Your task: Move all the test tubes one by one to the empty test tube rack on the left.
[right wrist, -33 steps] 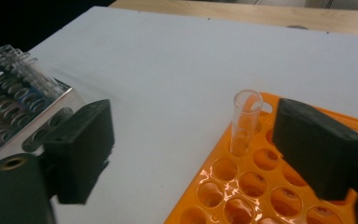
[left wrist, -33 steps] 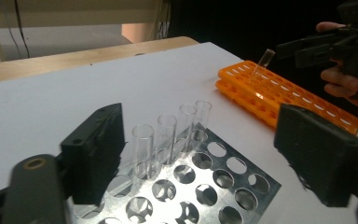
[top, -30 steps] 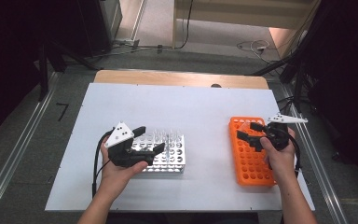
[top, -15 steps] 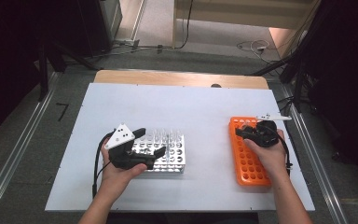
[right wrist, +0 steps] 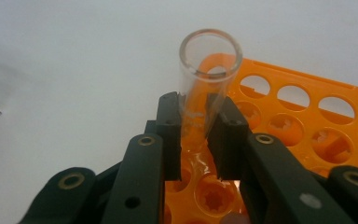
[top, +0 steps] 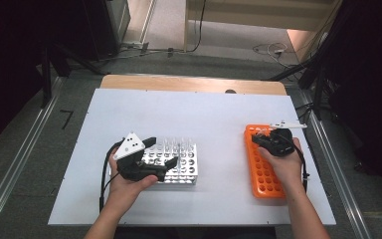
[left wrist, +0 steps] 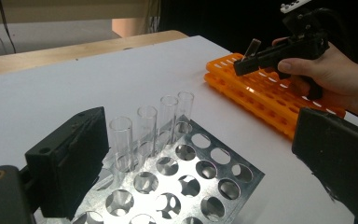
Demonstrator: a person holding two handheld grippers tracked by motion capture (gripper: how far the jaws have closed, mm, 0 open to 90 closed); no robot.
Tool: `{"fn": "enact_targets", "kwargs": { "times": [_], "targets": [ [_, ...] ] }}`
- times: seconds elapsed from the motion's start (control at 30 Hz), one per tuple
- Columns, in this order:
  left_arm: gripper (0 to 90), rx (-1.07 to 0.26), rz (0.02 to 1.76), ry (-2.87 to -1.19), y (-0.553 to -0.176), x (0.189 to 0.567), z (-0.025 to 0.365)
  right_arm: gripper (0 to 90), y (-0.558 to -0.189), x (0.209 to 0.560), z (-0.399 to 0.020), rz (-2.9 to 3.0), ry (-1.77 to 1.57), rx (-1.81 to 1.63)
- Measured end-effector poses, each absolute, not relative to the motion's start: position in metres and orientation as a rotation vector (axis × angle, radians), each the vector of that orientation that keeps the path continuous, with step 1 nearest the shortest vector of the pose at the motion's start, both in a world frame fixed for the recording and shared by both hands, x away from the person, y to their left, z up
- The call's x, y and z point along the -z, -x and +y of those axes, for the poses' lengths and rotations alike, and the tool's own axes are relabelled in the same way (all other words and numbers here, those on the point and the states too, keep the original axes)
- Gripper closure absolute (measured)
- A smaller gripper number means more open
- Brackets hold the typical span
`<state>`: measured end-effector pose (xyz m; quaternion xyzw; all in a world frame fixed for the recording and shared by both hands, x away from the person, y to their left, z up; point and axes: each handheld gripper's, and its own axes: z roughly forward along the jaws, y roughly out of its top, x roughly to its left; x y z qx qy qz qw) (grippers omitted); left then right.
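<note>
High view overlooks table; gripper views sit close.

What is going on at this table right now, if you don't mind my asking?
A person is working with two hand-held grippers and glass tubes. The right gripper has just been closing, and its fingers now pinch a tube standing in a corner hole of the orange rack. The left gripper hangs open over the metal rack, which holds four more tubes in a row.
</note>
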<state>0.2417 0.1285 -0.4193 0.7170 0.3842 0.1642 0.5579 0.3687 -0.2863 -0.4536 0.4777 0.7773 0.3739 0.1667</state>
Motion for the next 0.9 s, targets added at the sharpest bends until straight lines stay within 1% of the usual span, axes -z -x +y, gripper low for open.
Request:
{"fn": "enact_targets", "kwargs": {
  "times": [0.23,0.57,0.9],
  "targets": [
    [3.1,-0.390,0.900,-1.694,-0.241,0.419,0.127,73.6,-0.364,0.447,-0.293,2.169,-1.350,-1.126],
    [3.1,-0.395,0.888,-1.692,-0.240,0.417,0.127,73.6,-0.347,0.422,-0.302,2.134,-1.291,-1.250],
    [3.0,-0.398,0.870,-1.690,-0.236,0.412,0.124,73.6,-0.327,0.404,-0.281,2.221,-1.172,-1.326]
  ]
}}
